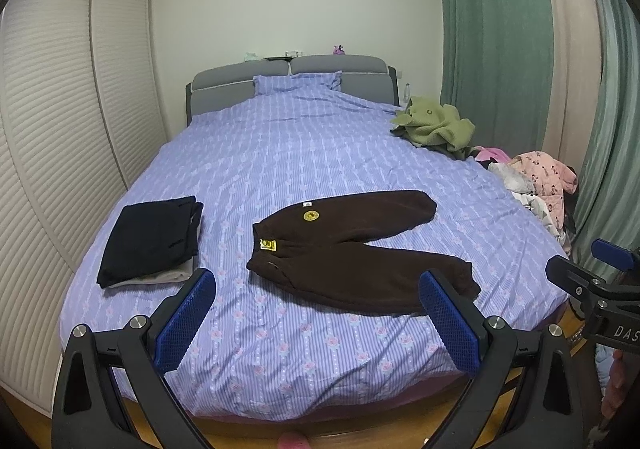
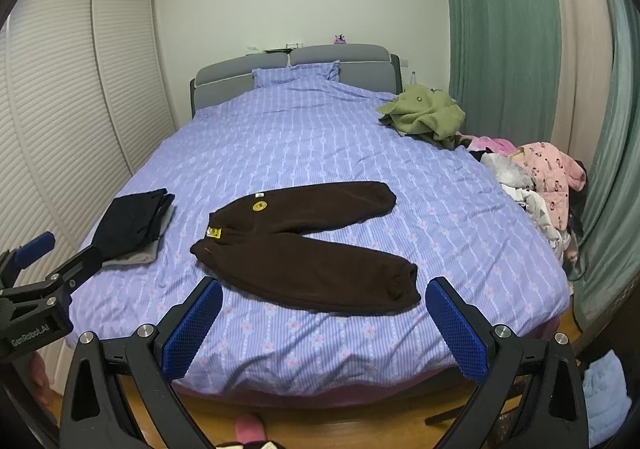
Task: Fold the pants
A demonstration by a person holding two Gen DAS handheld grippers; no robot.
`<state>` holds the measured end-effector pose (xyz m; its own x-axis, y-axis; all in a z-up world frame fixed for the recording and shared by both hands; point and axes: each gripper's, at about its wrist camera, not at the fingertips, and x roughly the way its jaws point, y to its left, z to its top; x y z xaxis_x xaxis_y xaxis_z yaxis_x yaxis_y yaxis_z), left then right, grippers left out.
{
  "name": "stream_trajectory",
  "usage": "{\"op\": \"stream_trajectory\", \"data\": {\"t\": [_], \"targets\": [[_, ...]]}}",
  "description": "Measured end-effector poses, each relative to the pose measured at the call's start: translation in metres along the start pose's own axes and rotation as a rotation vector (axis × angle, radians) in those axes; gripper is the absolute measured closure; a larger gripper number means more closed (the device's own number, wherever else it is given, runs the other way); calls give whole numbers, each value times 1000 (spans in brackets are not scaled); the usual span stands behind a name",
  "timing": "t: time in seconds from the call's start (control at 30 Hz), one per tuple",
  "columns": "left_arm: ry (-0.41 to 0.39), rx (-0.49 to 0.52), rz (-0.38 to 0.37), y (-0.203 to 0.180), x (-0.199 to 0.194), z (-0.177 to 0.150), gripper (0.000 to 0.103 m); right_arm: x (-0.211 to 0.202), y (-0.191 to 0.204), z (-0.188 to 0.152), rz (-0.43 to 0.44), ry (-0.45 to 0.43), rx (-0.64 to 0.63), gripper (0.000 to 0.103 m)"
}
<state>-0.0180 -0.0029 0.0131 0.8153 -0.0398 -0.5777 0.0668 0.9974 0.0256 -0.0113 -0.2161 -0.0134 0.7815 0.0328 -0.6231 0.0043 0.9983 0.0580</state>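
Note:
Dark brown fleece pants (image 1: 352,249) lie flat on the bed, waistband to the left with yellow patches, two legs spread apart to the right; they also show in the right wrist view (image 2: 304,249). My left gripper (image 1: 318,289) is open and empty, held above the foot of the bed, short of the pants. My right gripper (image 2: 324,295) is open and empty, also short of the near leg. Each gripper shows at the edge of the other's view.
A folded stack of dark clothes (image 1: 152,241) lies on the bed's left side. A green garment (image 1: 436,123) and a pile of pink and white clothes (image 1: 536,185) sit along the right edge. The purple striped bedspread (image 1: 300,153) covers the bed. Wardrobe doors left, green curtains right.

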Motion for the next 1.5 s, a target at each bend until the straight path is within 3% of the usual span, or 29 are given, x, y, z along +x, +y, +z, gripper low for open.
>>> {"op": "stream_trajectory", "data": {"t": [0.5, 0.77, 1.07, 1.2, 1.5], "targets": [[40, -8, 42, 4, 20, 0, 0, 21, -5, 0, 12, 48, -4, 0], [102, -22, 67, 25, 55, 0, 0, 59, 0, 3, 22, 122, 24, 0], [240, -77, -4, 69, 146, 6, 0, 142, 21, 8, 44, 270, 108, 0], [312, -99, -36, 87, 200, 11, 0, 189, 23, 8, -8, 335, 169, 0], [494, 51, -87, 80, 315, -6, 0, 275, 18, -12, -110, 448, 308, 0]]}}
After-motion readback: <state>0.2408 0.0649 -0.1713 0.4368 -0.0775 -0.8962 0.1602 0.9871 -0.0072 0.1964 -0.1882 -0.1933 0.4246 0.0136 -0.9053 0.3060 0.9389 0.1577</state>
